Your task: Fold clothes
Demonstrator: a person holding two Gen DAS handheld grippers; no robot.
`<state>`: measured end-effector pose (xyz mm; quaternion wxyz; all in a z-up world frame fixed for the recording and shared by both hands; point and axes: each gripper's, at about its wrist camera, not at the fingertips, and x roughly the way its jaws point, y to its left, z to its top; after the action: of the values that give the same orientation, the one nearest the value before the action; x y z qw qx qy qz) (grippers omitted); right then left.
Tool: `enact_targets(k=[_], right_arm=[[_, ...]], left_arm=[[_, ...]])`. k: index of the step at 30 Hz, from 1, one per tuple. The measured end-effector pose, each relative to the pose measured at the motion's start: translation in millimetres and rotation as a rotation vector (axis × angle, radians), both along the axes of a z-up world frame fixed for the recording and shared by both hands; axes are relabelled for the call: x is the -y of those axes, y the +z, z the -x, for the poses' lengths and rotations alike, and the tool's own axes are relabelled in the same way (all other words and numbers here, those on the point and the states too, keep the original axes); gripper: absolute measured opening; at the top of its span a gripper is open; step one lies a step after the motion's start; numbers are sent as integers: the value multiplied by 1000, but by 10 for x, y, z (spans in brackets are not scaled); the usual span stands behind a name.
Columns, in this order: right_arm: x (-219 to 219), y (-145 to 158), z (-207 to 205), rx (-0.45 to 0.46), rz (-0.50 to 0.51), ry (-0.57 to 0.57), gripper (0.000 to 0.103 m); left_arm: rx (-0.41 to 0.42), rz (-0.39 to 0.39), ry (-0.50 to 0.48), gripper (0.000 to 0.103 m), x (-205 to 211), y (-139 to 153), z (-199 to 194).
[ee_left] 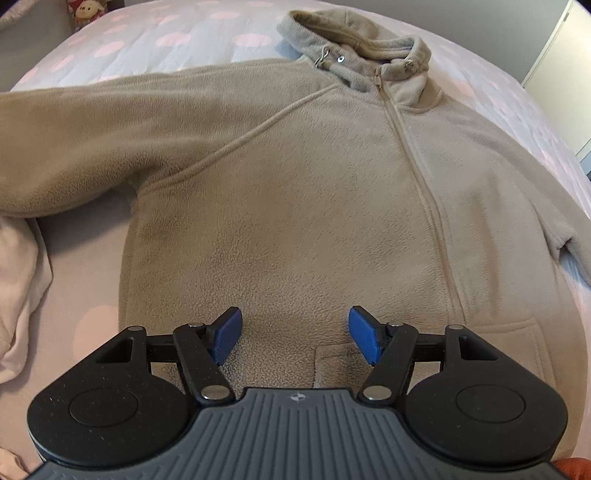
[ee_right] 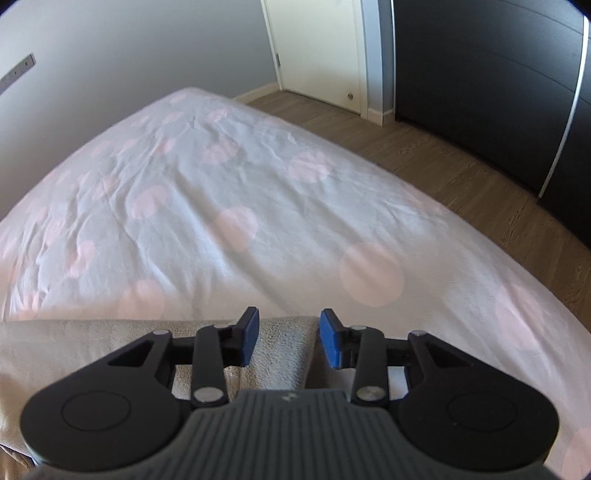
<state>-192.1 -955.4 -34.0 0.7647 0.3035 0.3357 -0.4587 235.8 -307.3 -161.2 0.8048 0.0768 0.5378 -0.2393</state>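
A beige fleece zip hoodie [ee_left: 295, 184] lies flat and front up on the bed, hood [ee_left: 354, 40] at the far end. One sleeve [ee_left: 92, 140] stretches out to the left. My left gripper [ee_left: 294, 334] is open and empty, just above the hoodie's lower front near a pocket [ee_left: 332, 362]. My right gripper [ee_right: 286, 338] is open, its blue pads either side of a fleece end of the hoodie [ee_right: 280, 350], probably a sleeve end, without closing on it.
The bed sheet [ee_right: 258, 192] is white with pink dots. A pale pink garment [ee_left: 18, 295] lies bunched at the left. A plush toy [ee_left: 86, 11] sits at the far left. Wooden floor [ee_right: 461, 166], a door and a dark wardrobe [ee_right: 498, 74] lie beyond the bed's right edge.
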Motion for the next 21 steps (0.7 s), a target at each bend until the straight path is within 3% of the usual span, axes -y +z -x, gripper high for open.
enact_targets(k=[5,8,9,12,15,19,21], right_arm=[[194,-261,-5,66,-145,-52,43],[266,-255,86,163,-151,-66,6],[274,-211,118,188,-126,-69,6],[236,-53,70,100,55,-78,5],[199,-50,-132,19,161,-65,4],[223,-209,-360,-96,166,-69,5],[194,-228,-371,-120,169,-75,12]], left_arm=[[-11,-15,-1,63,34,-77,-29],[-15,-18,5,63,51,-120,-47],[-14,-21,4,63,62,-134,-53],[-3,-28,-1,63,92,-166,-48],[4,-34,-1,63,108,-180,-36],[3,-31,5,63,90,-177,-24],[-2,-26,10,63,71,-156,-17]])
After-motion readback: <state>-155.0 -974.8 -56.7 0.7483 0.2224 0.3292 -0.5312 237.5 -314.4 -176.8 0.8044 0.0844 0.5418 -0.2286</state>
